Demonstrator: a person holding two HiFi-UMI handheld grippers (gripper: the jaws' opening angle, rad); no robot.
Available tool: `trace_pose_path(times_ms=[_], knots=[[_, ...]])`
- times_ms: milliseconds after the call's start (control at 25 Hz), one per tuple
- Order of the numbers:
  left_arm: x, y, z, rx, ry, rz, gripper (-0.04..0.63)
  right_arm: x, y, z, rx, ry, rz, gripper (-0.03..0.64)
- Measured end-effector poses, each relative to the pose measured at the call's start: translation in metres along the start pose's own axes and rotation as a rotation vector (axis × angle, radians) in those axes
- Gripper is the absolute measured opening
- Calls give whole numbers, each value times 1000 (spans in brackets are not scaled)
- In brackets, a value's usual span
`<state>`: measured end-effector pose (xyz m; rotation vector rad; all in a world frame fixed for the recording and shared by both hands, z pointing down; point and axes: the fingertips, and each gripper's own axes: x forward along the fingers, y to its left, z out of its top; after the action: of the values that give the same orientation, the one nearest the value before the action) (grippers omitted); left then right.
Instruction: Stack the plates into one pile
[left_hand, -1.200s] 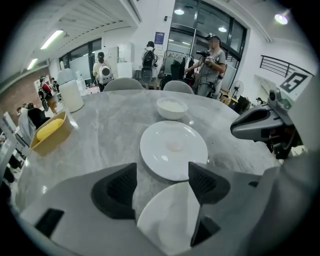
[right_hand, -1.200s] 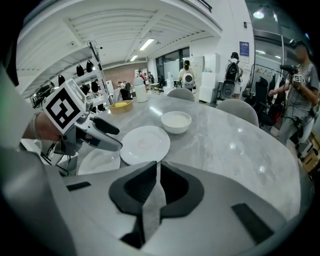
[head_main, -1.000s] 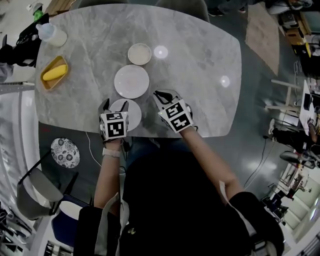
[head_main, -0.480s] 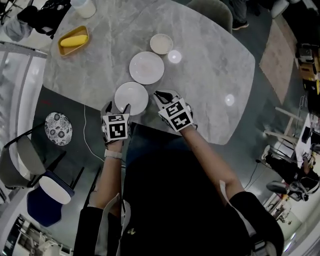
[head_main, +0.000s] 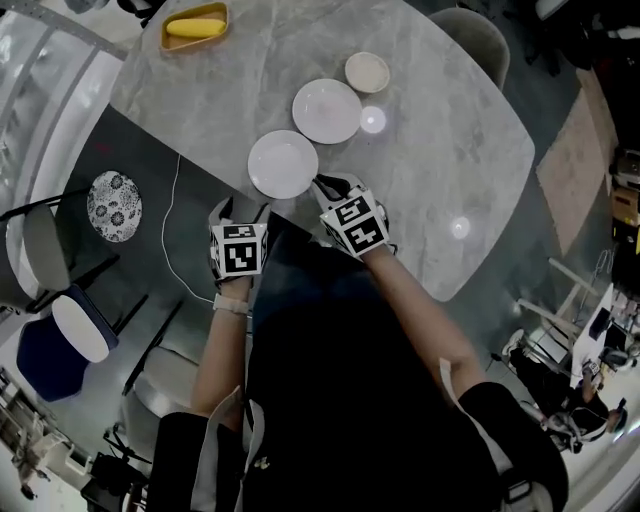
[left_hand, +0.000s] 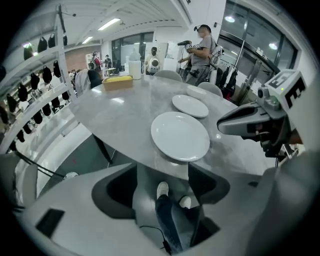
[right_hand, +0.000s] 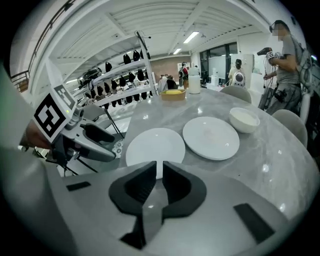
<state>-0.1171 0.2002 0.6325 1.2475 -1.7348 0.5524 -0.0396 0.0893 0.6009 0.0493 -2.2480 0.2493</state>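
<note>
Firstly, risk: the near plate is lying close to the table edge. It could be pushed over that edge, or dropped, if its smooth rim is being nudged or pinched too shallowly.
Left gripper: is being held off the table edge, left of the near plate and apart from it. Its jaws are being held wide apart, with only floor and shoes showing between them.
Near plate: is lying flat and alone, with nothing being stacked on it yet.
Right gripper: is being held at the right rim of the near plate and angled toward it. Contact cannot be told. Its jaws are being pressed almost together on nothing.
Second plate: is lying just beyond the near plate, to its right.
Bowl: is lying farther right of the near plate, past the second plate.
</note>
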Motion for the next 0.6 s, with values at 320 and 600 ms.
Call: trace_pose_path(times_ms=[320, 600], knots=[[-12, -7, -20, -68, -29, 10, 325, 10, 17, -9, -48, 15, 28, 35], [-10, 4, -17, -94, -49, -16, 324, 25, 20, -12, -115, 62, 16, 35]])
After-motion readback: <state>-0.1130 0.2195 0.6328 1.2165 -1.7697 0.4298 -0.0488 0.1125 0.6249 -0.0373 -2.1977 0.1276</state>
